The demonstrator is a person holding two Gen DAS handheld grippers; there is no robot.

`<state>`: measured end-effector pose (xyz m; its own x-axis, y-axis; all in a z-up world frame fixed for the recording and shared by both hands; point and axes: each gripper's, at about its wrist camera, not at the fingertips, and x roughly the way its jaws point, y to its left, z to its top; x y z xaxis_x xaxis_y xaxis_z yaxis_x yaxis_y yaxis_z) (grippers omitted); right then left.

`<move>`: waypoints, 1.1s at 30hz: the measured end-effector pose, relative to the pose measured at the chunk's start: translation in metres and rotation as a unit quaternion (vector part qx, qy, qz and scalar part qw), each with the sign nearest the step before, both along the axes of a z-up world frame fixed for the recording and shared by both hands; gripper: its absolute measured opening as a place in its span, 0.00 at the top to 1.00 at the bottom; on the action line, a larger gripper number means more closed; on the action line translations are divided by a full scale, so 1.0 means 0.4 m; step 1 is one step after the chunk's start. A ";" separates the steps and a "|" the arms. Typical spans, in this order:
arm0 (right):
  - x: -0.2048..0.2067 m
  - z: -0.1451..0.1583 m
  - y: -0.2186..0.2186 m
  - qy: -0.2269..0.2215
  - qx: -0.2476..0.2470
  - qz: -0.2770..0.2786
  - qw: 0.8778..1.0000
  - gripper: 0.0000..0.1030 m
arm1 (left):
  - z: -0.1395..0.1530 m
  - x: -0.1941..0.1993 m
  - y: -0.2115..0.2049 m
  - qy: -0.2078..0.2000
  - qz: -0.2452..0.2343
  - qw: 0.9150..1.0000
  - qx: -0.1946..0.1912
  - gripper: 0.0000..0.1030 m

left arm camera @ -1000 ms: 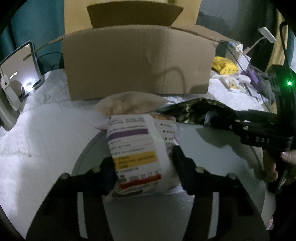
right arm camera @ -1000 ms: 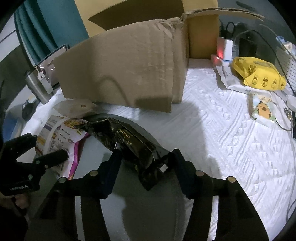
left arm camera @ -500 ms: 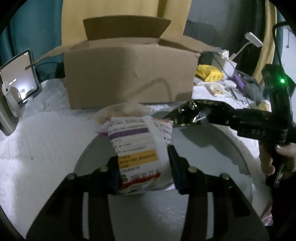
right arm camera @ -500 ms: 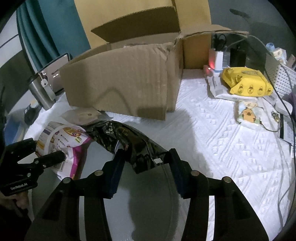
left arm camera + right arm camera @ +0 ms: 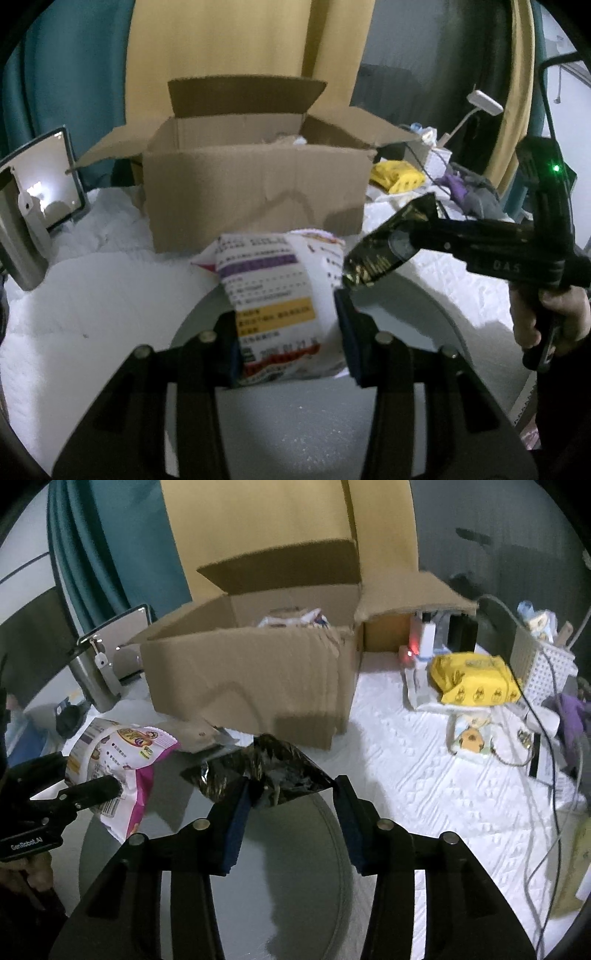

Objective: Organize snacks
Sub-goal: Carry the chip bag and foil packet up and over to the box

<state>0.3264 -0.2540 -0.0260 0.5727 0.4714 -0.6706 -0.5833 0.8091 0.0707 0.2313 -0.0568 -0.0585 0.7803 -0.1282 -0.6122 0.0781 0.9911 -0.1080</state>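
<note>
The right gripper (image 5: 402,247) carries the letters "DAS" on its dark body. The left gripper (image 5: 92,790) is marked "GenRobot.AI" in white (small but legible). The white snack bag (image 5: 280,302) bears printed lines too blurred to read.

Your left camera is sitting on the left gripper (image 5: 288,347), looking forward and down, very close to its fingers. Your right camera is doing the same on the right gripper (image 5: 291,812). Both are facing the box (image 5: 255,192) behind, and each is catching the other gripper at its edge.
</note>
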 end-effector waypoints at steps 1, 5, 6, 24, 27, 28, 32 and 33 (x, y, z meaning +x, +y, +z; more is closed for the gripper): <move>-0.003 0.005 0.002 -0.003 0.000 0.000 1.000 0.55 | 0.005 -0.002 0.003 -0.002 0.000 1.000 0.000 0.58; -0.015 0.034 0.007 -0.016 0.002 0.000 1.000 0.58 | 0.025 -0.008 0.015 -0.011 0.001 1.000 -0.001 0.58; -0.018 0.039 0.007 -0.018 0.002 0.000 1.000 0.59 | 0.029 -0.009 0.018 -0.013 0.001 1.000 -0.001 0.58; -0.020 0.146 0.051 -0.063 0.011 0.007 0.998 0.62 | 0.122 -0.008 0.087 -0.058 0.015 0.998 0.005 0.58; -0.009 0.168 0.061 -0.072 0.012 0.007 0.997 0.62 | 0.134 -0.002 0.103 -0.064 0.019 0.998 0.006 0.58; -0.005 0.173 0.063 -0.074 0.012 0.007 0.997 0.62 | 0.138 0.000 0.107 -0.065 0.020 0.998 0.006 0.58; 0.011 0.198 0.074 -0.084 0.013 0.006 0.996 0.62 | 0.153 0.015 0.129 -0.073 0.025 0.997 0.006 0.58; 0.016 0.204 0.078 -0.087 0.013 0.006 0.996 0.62 | 0.157 0.020 0.135 -0.074 0.026 0.997 0.006 0.58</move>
<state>0.3328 -0.2227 0.0558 0.6738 0.4948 -0.5488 -0.5982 0.8013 -0.0120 0.2393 -0.0029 0.0043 0.8681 -0.0776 -0.4903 0.0399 0.9954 -0.0868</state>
